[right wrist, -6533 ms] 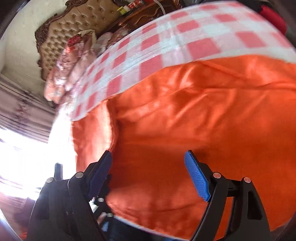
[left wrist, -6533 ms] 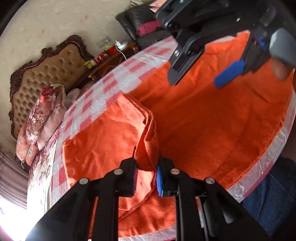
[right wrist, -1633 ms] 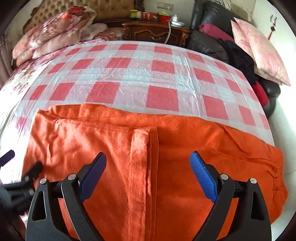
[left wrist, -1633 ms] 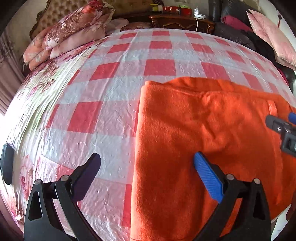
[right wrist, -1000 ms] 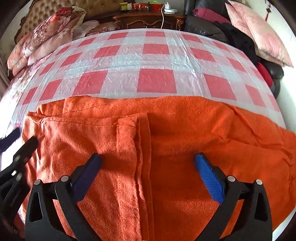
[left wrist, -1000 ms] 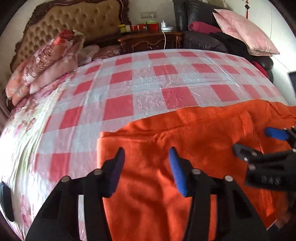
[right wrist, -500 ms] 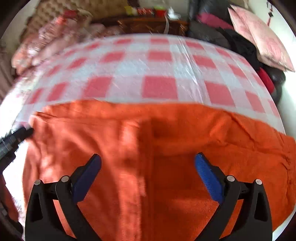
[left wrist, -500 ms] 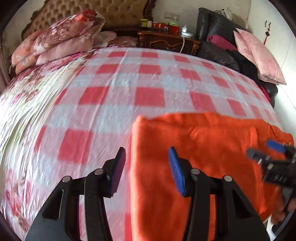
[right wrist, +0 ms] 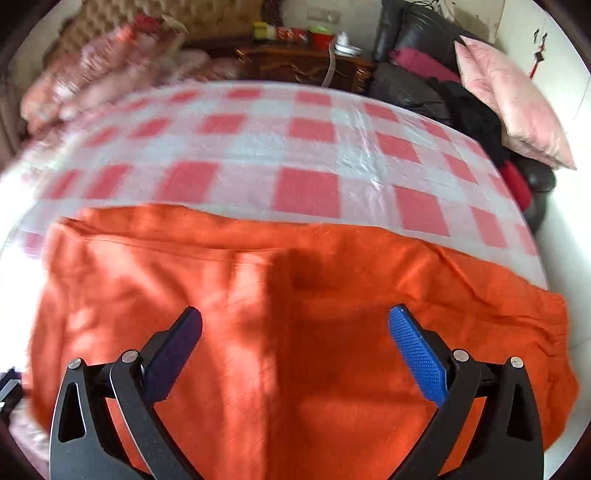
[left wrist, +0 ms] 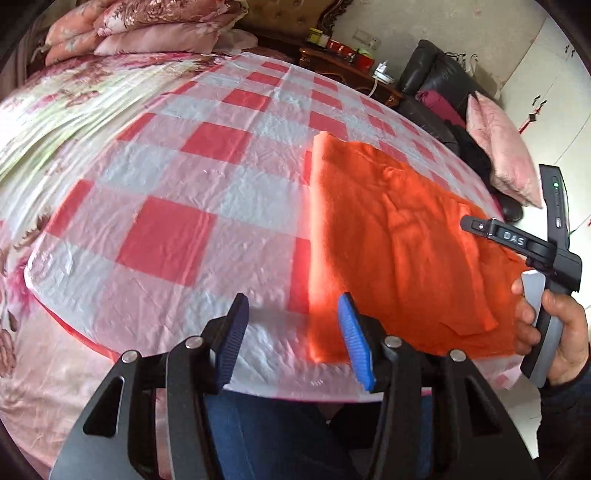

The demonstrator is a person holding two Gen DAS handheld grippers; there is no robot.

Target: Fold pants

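Left tongs (left wrist: 291, 332) are spread apart with nothing between them, hovering over the near edge of the bed, right at the left side of the orange pants (left wrist: 388, 240). Right tongs (right wrist: 295, 350) are gaping wide too, empty, above the middle of the pants (right wrist: 295, 314). The pants lie folded flat on the red-and-white checkered sheet (left wrist: 184, 184), along the bed's near edge.

A home bedroom — checkered bed (left wrist: 207, 147), tufted headboard (right wrist: 110, 22), wooden nightstand (right wrist: 299, 62).
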